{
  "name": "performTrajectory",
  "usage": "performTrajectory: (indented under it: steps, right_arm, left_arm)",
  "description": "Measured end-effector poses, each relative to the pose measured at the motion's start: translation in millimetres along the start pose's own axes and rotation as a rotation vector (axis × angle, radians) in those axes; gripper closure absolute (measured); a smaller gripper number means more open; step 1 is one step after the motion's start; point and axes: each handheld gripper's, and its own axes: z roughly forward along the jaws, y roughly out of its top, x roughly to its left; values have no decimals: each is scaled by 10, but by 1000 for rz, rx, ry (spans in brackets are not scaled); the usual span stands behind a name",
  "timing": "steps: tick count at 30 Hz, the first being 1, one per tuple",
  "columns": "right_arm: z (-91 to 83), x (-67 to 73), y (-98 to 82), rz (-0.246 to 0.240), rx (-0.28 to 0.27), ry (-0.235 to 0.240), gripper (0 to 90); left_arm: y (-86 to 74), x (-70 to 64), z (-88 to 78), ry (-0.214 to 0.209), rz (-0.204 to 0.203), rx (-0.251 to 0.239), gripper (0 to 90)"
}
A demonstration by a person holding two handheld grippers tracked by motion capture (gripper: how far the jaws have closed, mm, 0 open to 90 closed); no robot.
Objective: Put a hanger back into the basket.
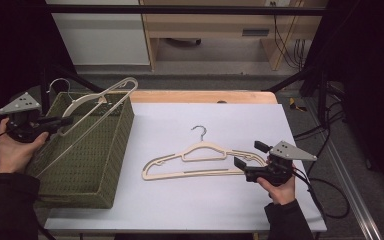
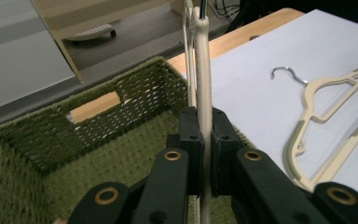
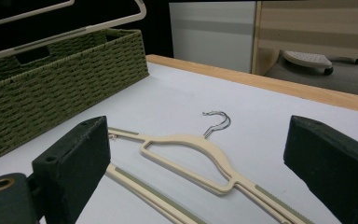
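Observation:
A cream hanger (image 1: 97, 107) with a metal hook hangs tilted over the green woven basket (image 1: 111, 150) at the table's left. My left gripper (image 1: 66, 120) is shut on that hanger's shoulder; in the left gripper view the cream bar (image 2: 204, 107) runs between the two pads. A second cream hanger (image 1: 200, 160) lies flat on the white table top, hook pointing away. My right gripper (image 1: 247, 156) stands open at this hanger's right end, and in the right gripper view the hanger (image 3: 191, 158) lies low between the wide-apart jaws without touching them.
The basket (image 2: 98, 130) looks bare inside. A wooden strip (image 1: 200, 96) edges the table's far side, with a desk and cables beyond. Black frame bars (image 1: 300, 75) stand at the far right and left.

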Motion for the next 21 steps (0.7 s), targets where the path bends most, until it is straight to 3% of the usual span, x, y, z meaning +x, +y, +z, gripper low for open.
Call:
performTrajectory:
  steps: [6, 16, 21]
  right_arm:
    - [12, 4, -9, -7, 11, 1, 76]
    - [21, 9, -12, -2, 10, -6, 75]
    - [29, 11, -16, -4, 14, -3, 74]
  left_arm:
    - [-142, 113, 28, 13, -36, 16, 857]
    - [-300, 212, -45, 38, -52, 48, 858]
    - [-395, 217, -21, 22, -81, 49, 858]
